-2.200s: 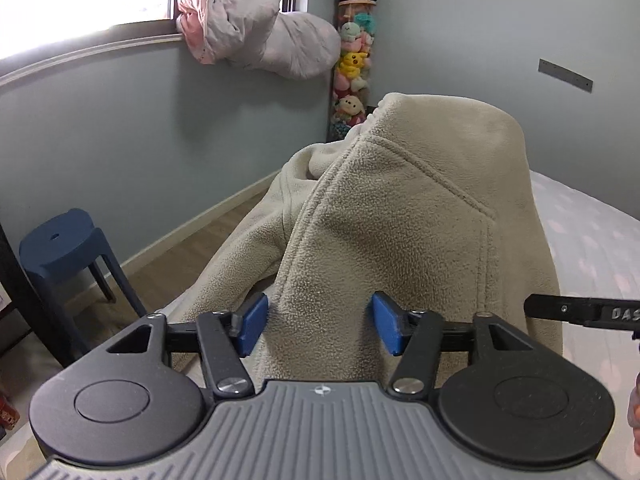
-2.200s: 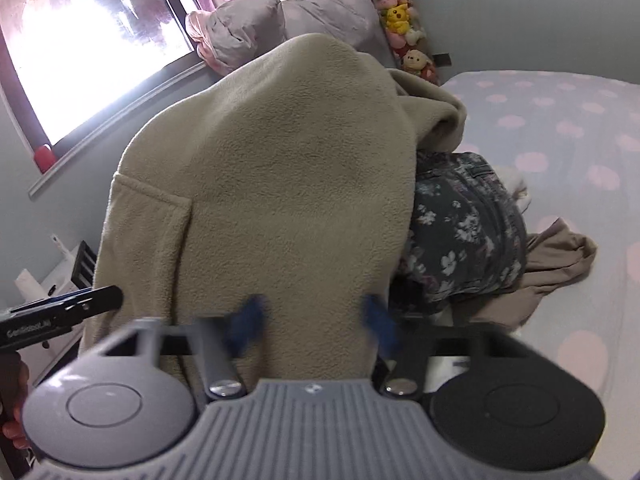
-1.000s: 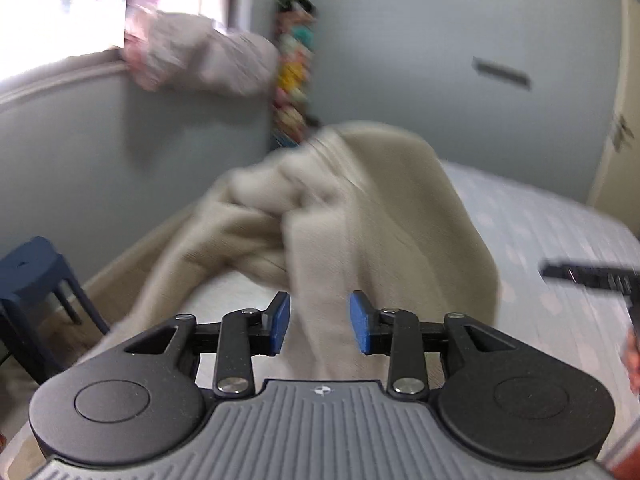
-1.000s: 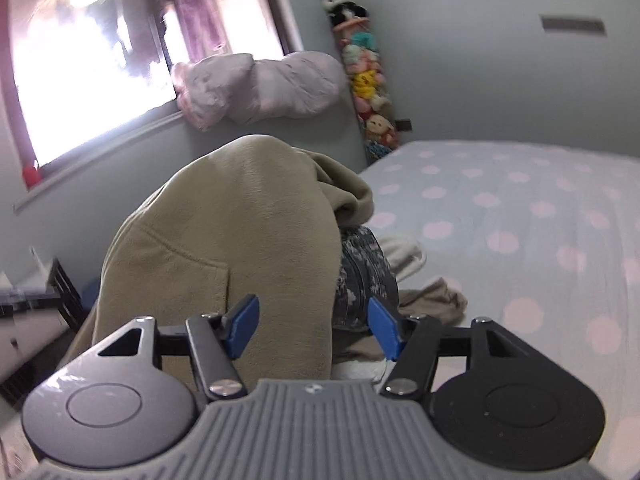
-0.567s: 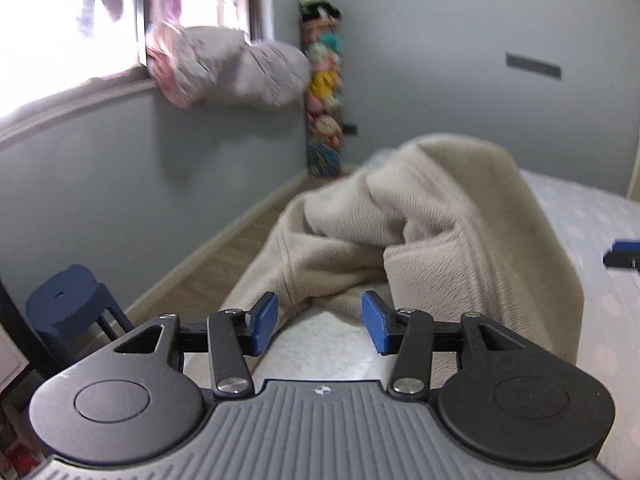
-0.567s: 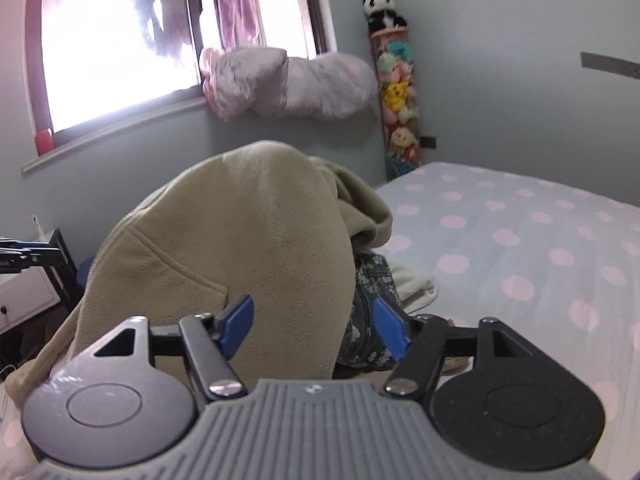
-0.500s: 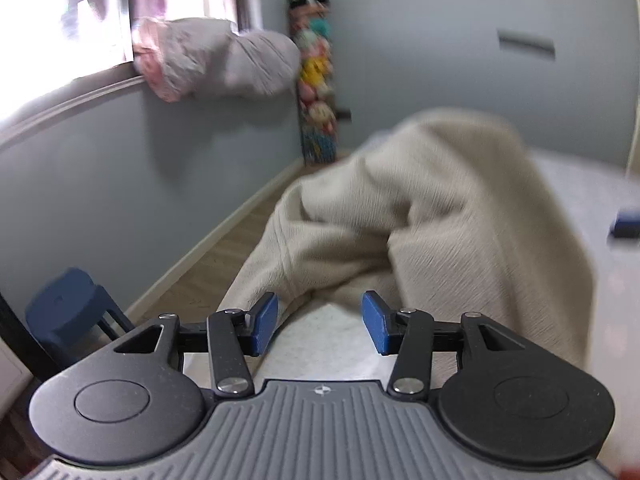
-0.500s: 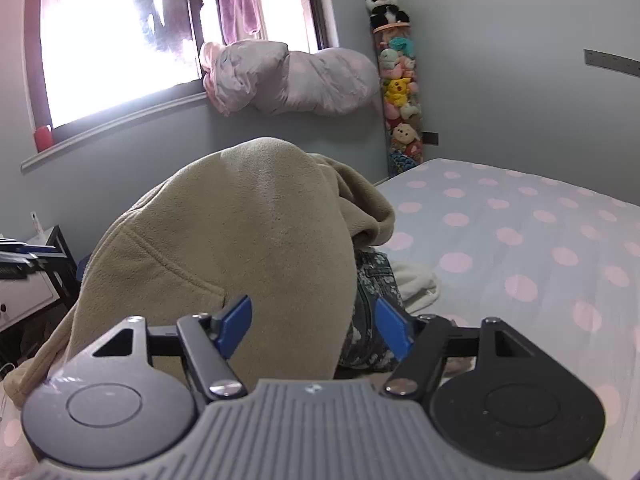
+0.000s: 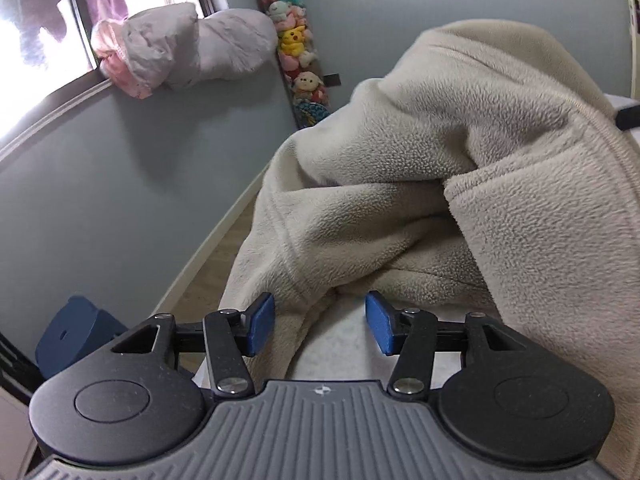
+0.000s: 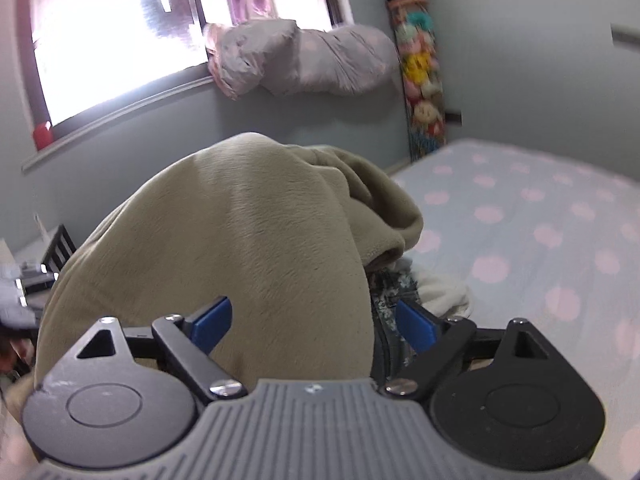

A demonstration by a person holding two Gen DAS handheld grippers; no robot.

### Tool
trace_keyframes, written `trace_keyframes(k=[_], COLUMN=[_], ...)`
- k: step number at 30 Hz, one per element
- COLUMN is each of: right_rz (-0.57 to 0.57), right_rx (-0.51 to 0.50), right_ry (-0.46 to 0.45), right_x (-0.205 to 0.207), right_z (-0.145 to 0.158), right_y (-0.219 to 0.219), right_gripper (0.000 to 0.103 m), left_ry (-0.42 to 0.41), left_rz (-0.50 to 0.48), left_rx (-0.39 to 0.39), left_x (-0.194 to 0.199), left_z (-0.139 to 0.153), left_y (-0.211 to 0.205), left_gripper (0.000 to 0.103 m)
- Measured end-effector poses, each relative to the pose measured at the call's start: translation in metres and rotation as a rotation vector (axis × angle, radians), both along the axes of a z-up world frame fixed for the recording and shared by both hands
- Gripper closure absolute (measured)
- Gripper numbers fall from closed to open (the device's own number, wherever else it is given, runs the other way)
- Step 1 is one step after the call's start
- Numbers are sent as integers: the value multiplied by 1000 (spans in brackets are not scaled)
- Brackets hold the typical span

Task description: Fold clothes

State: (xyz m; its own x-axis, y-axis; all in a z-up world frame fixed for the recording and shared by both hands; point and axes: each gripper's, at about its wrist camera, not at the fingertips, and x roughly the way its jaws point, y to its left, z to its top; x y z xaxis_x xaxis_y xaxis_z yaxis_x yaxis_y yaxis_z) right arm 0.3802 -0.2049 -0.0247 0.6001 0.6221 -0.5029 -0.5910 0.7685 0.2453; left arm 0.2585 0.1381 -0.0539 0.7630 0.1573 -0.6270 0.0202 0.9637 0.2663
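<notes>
Item: beige fleece garment [image 9: 460, 184], heaped in a tall mound near the bed's window-side edge; one flap trailing over that edge toward the floor; unfolded, seams and sleeves tangled.
Underlay: dark floral garment [image 10: 386, 300] and a white cloth [image 10: 444, 288] pinned beneath the mound, on the polka-dot bed [image 10: 540, 240].
Risk, slippage: trailing flap likely to drag the whole fleece off the bed's edge if tugged from the low side (weight already hanging that way).
Risk, double pick: a deep bite on the right liable to catch the floral piece along with the fleece, since both lie between those pads.
Risk, poor fold: bunched heap hiding hem and sleeves; grabbing a random ridge likely to yield a twisted, lopsided fold.
Left hand-held gripper [image 9: 319, 322]: jaws parted to a middling gap, having just been widening; released, nothing clamped; fleece hem and bare sheet lying in the gap beyond the blue pads [image 9: 262, 322] (contact with the left pad not certain).
Right hand-held gripper [image 10: 310, 322]: jaws spread wide, having just been widening further; released; bulk of the fleece swelling up between the pads, floral fabric just beside the right pad; no pinch apparent (view slightly blurred).
Surroundings: window [image 10: 108, 40] with bundled bedding [image 9: 180, 48] on the sill; blue stool [image 9: 76, 332] on the floor below the bed's edge.
</notes>
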Motion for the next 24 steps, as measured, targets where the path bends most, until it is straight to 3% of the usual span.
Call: trace_keyframes(k=[1, 3, 6, 7, 8, 9, 12, 14, 18, 24], right_rz=[8, 2, 11, 20, 22, 23, 29, 21, -36, -146], right_rx=[29, 53, 88, 98, 87, 75, 6, -32, -29, -29], right_ry=[42, 120, 191, 191, 171, 151, 50, -18, -115, -276], right_x=[9, 23, 32, 32, 29, 27, 14, 6, -6, -19], right_z=[-3, -9, -17, -17, -14, -11, 1, 10, 34, 81], right_y=[0, 4, 9, 9, 11, 13, 18, 18, 8, -13], right_gripper=[17, 38, 60, 66, 77, 79, 84, 85, 88, 91], left_ry=[-5, 5, 41, 49, 57, 51, 41, 40, -26, -107], left_rz=[-5, -5, 20, 33, 47, 65, 97, 97, 107, 89], left_rx=[10, 17, -6, -21, -36, -54, -130, -133, -112, -168], left_x=[3, 10, 21, 23, 24, 24, 23, 23, 10, -16], left_z=[-2, -5, -5, -2, 0, 4, 16, 19, 40, 90], left_y=[-1, -3, 0, 3, 5, 8, 19, 21, 14, 6], left_gripper=[53, 51, 50, 53, 63, 72, 80, 85, 89, 90])
